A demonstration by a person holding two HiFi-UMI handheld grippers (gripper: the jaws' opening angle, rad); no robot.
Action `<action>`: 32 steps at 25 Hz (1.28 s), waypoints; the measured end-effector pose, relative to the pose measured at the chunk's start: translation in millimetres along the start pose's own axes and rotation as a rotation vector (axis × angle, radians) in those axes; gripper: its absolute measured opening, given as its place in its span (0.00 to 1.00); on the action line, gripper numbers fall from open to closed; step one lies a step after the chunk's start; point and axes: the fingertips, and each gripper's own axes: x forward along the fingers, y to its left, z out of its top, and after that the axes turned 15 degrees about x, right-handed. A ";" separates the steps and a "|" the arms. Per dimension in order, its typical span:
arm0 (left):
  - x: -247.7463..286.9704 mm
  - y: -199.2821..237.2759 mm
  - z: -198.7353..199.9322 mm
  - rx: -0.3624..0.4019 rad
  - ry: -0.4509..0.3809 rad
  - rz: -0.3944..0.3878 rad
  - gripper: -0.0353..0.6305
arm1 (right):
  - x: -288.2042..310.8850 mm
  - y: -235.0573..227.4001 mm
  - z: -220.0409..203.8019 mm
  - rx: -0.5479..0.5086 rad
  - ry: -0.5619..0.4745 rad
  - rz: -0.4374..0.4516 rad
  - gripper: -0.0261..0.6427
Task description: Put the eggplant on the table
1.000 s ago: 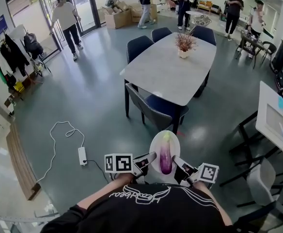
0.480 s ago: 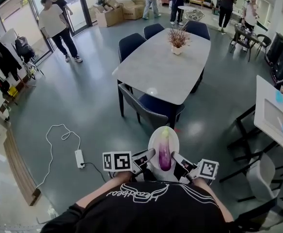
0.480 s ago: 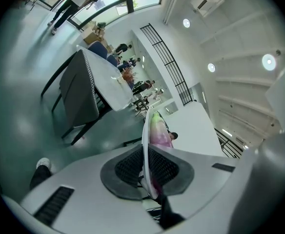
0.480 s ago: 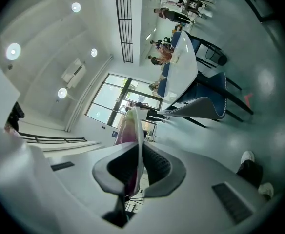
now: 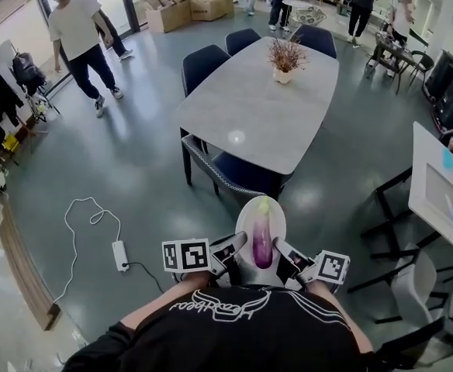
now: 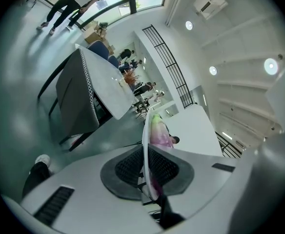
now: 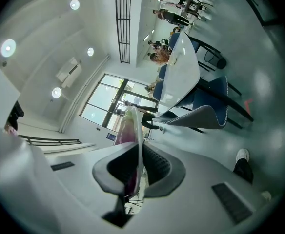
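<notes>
A purple eggplant (image 5: 263, 239) with a green tip lies lengthwise on a white plate (image 5: 243, 222), held level in front of my chest. My left gripper (image 5: 238, 245) is shut on the plate's left rim and my right gripper (image 5: 282, 250) on its right rim. The left gripper view has the plate (image 6: 144, 130) edge-on between the pads (image 6: 128, 167), with the eggplant (image 6: 158, 130) beyond. In the right gripper view the plate (image 7: 140, 130) and eggplant (image 7: 125, 128) sit likewise. The grey table (image 5: 257, 107) stands ahead, past a chair.
A blue chair (image 5: 238, 173) stands at the table's near end, and more chairs at the far side. A potted dried plant (image 5: 286, 56) is on the table. A power strip (image 5: 119, 254) and cord lie on the floor at left. A white desk (image 5: 436, 184) is at right; people walk at far left.
The table and chair have come nearer in the head view as I carry the plate forward. Both grippers keep their hold. The people at far left walked on.
</notes>
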 end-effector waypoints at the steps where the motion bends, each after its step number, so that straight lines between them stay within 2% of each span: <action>1: 5.3 5.1 6.0 -0.001 0.004 -0.003 0.10 | 5.5 -0.8 6.4 0.009 -0.006 0.001 0.07; 9: 40.0 43.1 46.2 -0.021 0.045 -0.016 0.10 | 42.8 -14.3 53.3 0.018 -0.047 -0.046 0.07; 32: 97.7 119.3 173.9 -0.063 0.103 -0.034 0.10 | 153.6 -4.3 158.5 0.087 -0.124 -0.060 0.07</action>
